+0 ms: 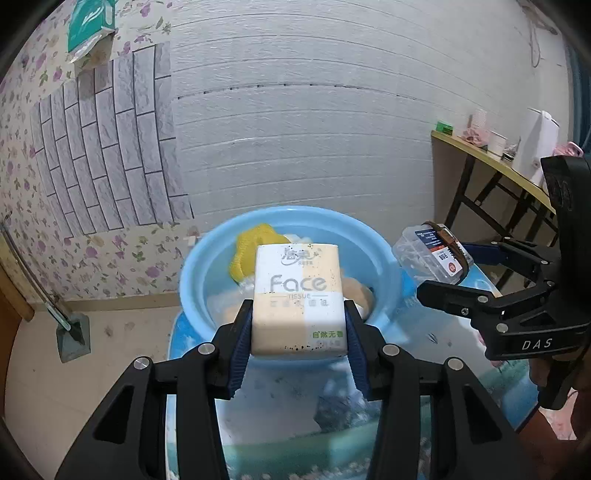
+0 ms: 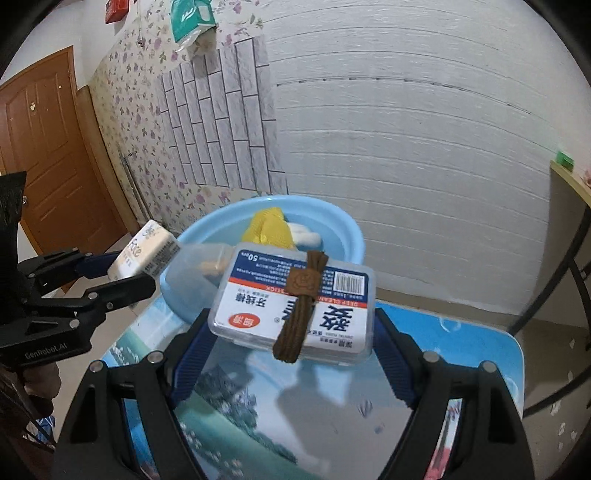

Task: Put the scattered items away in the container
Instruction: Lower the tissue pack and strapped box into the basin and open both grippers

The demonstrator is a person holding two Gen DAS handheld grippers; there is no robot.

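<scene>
My left gripper [image 1: 299, 328] is shut on a white and peach "Face" tissue pack [image 1: 299, 295] and holds it above the near rim of a light blue basin [image 1: 207, 258]. The basin holds a yellow item [image 1: 247, 247] and other things partly hidden by the pack. My right gripper [image 2: 291, 332] is shut on a clear plastic floss-pick box [image 2: 295, 302] with a brown cord [image 2: 299, 314] draped over it, held near the basin [image 2: 332, 221]. In the left wrist view the right gripper [image 1: 439, 273] and the box [image 1: 428, 254] sit right of the basin.
The basin stands on a small table with a blue picture top [image 2: 461, 343]. A yellow-topped side table [image 1: 491, 158] with clutter stands at right. A brown door [image 2: 40, 147] is at left. A green tissue pack [image 2: 192, 18] hangs on the wall.
</scene>
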